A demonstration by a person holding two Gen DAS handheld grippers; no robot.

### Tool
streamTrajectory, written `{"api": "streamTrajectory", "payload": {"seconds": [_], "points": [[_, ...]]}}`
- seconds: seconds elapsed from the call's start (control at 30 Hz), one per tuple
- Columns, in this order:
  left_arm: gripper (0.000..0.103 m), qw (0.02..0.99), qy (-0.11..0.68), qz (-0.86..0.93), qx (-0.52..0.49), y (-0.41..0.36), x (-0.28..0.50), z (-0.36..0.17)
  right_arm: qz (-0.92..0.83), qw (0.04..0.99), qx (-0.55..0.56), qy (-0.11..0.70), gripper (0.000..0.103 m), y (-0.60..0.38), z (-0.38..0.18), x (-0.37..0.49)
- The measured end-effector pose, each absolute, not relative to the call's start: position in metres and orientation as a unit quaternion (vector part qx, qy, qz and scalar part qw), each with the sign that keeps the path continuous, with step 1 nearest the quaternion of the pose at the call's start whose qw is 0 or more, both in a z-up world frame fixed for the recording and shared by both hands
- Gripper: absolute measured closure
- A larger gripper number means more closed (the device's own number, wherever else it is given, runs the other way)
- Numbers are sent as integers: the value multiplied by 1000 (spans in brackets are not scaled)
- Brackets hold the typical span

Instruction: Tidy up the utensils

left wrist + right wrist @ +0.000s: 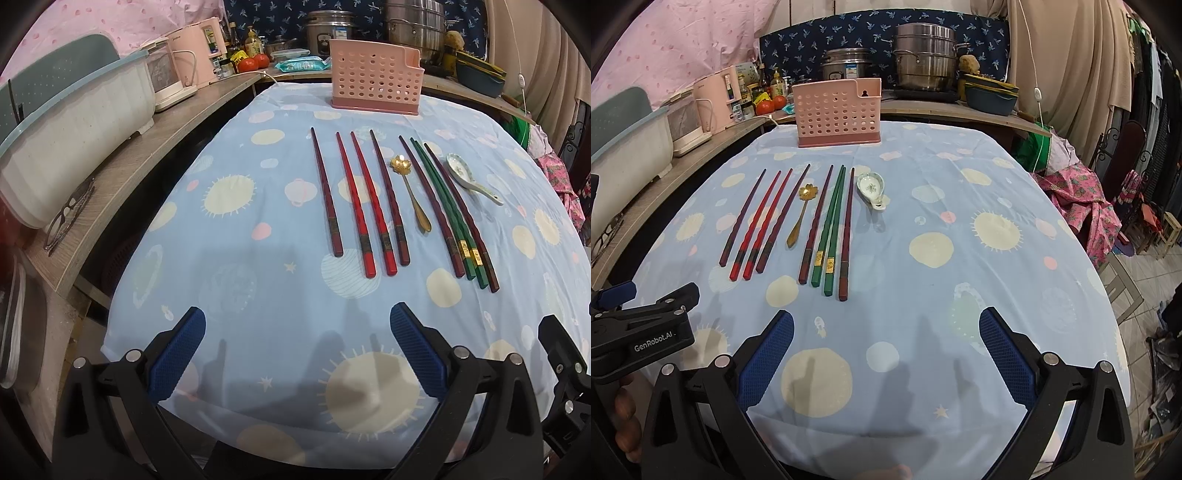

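Nothing is sorted yet: chopsticks [402, 206] and spoons [472, 179] lie ahead of both spread, empty grippers [297, 354] [886, 354]; holder [375, 75] beyond.

pink floral wall [683, 40], beige curtain [1071, 74], wooden counter [155, 125], tiled floor [1152, 273]

Pink perforated holder [375, 79]; red, maroon, green chopsticks [373, 206]; gold spoon [410, 192]; pale-blue planet-print cloth [277, 306].

Glossy lacquered chopsticks [381, 206], matt cotton tablecloth [258, 295], perforated plastic holder [373, 79].
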State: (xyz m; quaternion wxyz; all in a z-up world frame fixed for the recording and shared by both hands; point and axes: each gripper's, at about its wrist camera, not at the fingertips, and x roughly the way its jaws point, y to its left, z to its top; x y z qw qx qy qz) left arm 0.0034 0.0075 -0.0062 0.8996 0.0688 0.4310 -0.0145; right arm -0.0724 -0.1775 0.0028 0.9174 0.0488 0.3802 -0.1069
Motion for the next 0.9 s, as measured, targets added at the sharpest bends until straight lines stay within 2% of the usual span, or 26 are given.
{"api": "streamTrajectory", "payload": {"seconds": [0.9], "points": [[8,898,435,-13,63,9,3,-10,-103,918,55,378,7,-178,4,-74]]}}
